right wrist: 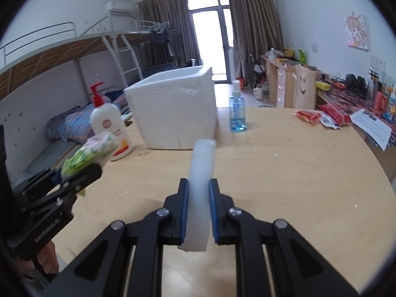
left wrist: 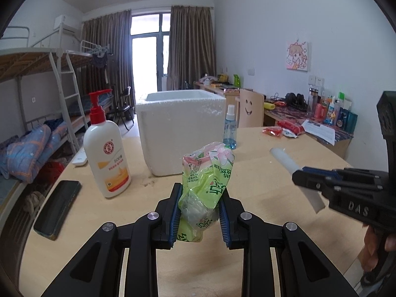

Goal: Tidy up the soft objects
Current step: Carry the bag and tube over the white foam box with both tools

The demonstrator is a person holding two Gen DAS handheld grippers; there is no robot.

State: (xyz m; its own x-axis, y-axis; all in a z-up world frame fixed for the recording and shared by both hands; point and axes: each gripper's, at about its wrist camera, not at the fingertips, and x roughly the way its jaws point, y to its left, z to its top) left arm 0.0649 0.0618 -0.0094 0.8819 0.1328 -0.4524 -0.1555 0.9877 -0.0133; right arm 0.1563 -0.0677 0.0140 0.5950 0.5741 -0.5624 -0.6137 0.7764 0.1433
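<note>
Left tongs (left wrist: 199,212) grip tissue pack (left wrist: 208,173), right tongs (right wrist: 199,212) foam strip (right wrist: 200,185)

The left tongs (left wrist: 199,212) are matte black, each finger faced with a ribbed blue pad and carried on angular black links pinned by round silver screws — four across the linkage. The right tongs (right wrist: 199,212) are built alike: black links, blue ribbed pads, four silver pins. Seen from the left wrist view at 3 o'clock, the right tongs' black body bears raised letters "DAS" and small dark screws. From the right wrist view at 8 o'clock, the left tongs' housing carries a pale embossed word, too blurred to read.
</note>
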